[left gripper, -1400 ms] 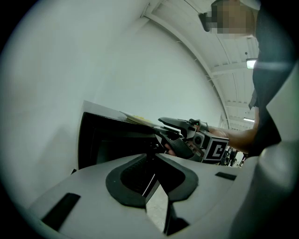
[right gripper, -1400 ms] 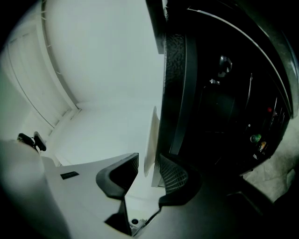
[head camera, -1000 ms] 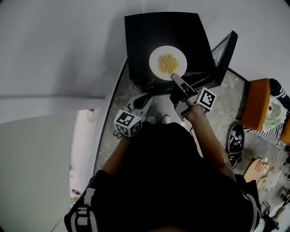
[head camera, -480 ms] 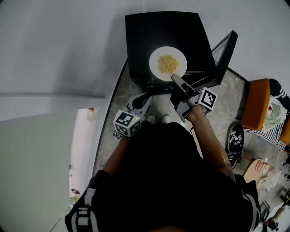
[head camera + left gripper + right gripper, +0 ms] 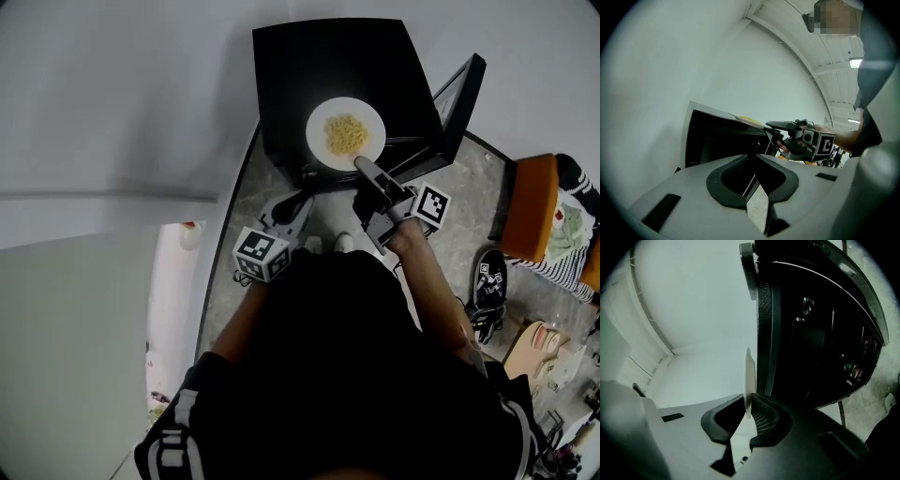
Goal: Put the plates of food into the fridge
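Right gripper view: right tongs (image 5: 749, 405) closing on the plate (image 5: 748, 376) rim atop the fridge (image 5: 309, 56); left tongs (image 5: 753, 155) seem shut, empty. Next, carry it level inside.

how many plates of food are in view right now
1. The white plate of noodles sits on top of the black fridge, its near rim between the right gripper's closing jaws. Others may be hidden inside the fridge.
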### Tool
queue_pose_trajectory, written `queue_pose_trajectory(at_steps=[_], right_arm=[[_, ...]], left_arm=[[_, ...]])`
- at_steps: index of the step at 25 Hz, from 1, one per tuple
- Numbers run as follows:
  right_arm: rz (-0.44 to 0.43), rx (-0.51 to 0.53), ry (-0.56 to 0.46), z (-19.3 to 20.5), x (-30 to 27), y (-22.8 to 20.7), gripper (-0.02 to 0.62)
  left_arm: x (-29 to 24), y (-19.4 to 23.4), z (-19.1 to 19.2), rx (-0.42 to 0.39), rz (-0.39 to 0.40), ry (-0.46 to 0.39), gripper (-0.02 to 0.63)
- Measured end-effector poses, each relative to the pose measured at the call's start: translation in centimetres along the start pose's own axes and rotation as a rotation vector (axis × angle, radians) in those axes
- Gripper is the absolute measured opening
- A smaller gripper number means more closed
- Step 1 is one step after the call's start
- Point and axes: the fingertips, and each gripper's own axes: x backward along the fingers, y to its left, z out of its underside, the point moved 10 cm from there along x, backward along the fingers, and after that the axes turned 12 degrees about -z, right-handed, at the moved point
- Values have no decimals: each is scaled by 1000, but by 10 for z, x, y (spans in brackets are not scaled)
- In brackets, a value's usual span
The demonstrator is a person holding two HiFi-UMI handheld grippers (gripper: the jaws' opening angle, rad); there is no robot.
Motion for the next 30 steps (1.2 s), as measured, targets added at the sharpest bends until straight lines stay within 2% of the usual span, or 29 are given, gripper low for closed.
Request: queue_pose_trajectory(at_steps=[8, 22, 30], right_arm=[[-19, -14, -10, 19, 25, 15, 54], [-5, -45, -20, 17, 28, 5, 52], [-1, -50, -2, 30, 46, 4, 52]], left_arm=[[20, -18, 7, -5, 7, -5, 64], [-1, -1, 8, 3, 37, 36, 64], [1, -3, 13, 3, 48, 44, 64]])
